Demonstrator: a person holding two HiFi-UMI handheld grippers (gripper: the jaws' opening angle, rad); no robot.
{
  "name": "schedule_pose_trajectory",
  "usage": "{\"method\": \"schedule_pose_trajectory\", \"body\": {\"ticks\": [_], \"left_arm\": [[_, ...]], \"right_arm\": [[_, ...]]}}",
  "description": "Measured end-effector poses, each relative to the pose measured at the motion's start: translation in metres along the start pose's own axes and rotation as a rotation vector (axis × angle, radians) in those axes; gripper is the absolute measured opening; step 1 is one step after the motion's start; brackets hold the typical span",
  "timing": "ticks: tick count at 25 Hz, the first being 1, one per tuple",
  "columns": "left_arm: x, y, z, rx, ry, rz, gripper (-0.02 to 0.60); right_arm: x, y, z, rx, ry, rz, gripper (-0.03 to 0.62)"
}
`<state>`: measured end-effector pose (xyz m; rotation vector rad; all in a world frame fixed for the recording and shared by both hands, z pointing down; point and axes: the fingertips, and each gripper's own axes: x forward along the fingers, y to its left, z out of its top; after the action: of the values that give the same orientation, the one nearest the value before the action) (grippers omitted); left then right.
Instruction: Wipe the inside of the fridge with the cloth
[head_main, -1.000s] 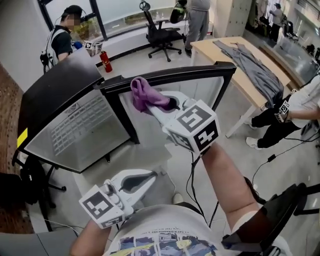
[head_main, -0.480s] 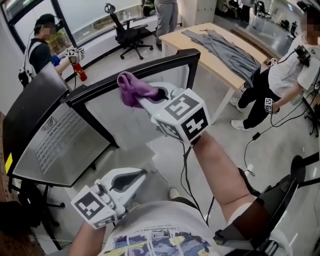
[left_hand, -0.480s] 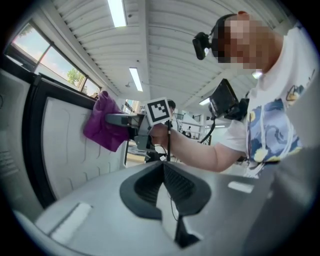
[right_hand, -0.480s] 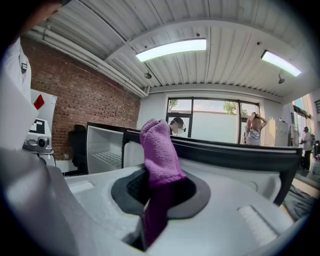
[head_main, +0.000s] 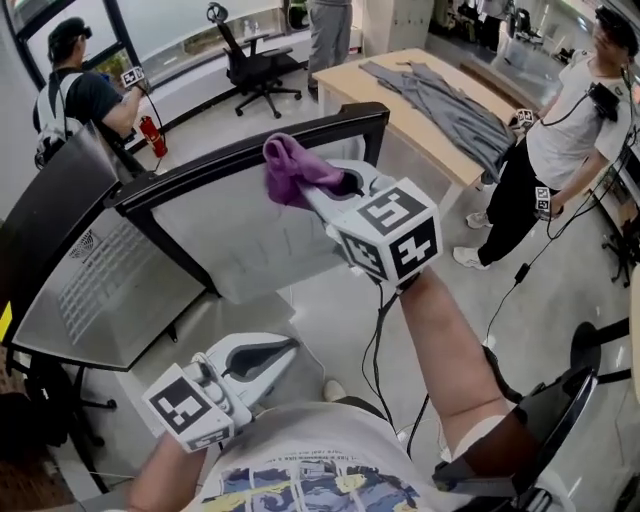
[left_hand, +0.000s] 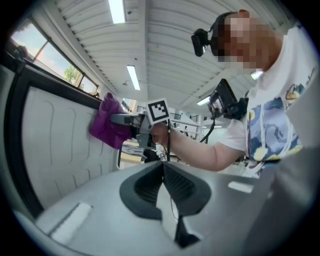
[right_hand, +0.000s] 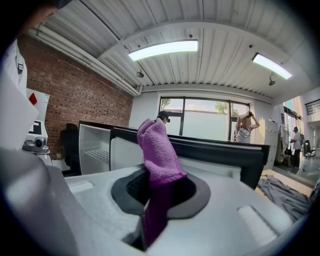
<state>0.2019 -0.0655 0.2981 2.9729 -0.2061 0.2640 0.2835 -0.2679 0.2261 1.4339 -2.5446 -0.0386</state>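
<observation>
At the left, the small black fridge with a white inside (head_main: 100, 285) stands open, its black-framed door (head_main: 250, 235) swung out. The left gripper (head_main: 275, 358) hangs low, its jaws together on nothing. The right gripper (head_main: 338, 185) pinches the fluffy purple cloth (head_main: 293, 168) by the door's top edge. The wiping seems to be only at its start. Next, the cloth must press flat on the white lining.

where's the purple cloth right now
The purple cloth is pinched in the right gripper, at the centre of the head view, held up by the top edge of the open fridge door.

A grey garment (head_main: 450, 105) lies on the wooden table (head_main: 350, 90); the fridge (head_main: 110, 290) stands on the floor (head_main: 330, 300).
</observation>
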Motion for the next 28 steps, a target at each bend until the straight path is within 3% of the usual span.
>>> {"method": "schedule_pose_trajectory", "body": {"ticks": [20, 24, 28], "left_arm": [[0.015, -0.002, 0.003, -0.075, 0.006, 0.013, 0.006], [0.005, 0.000, 0.002, -0.079, 0.012, 0.012, 0.006], [-0.009, 0.000, 0.000, -0.093, 0.012, 0.027, 0.006]], "right_arm": [[-0.057, -0.085, -0.020, 0.051, 0.053, -0.226, 0.054], [-0.063, -0.060, -0.006, 0.051, 0.020, -0.182, 0.054], [-0.049, -0.008, 0.009, 0.027, 0.013, -0.034, 0.054]]}}
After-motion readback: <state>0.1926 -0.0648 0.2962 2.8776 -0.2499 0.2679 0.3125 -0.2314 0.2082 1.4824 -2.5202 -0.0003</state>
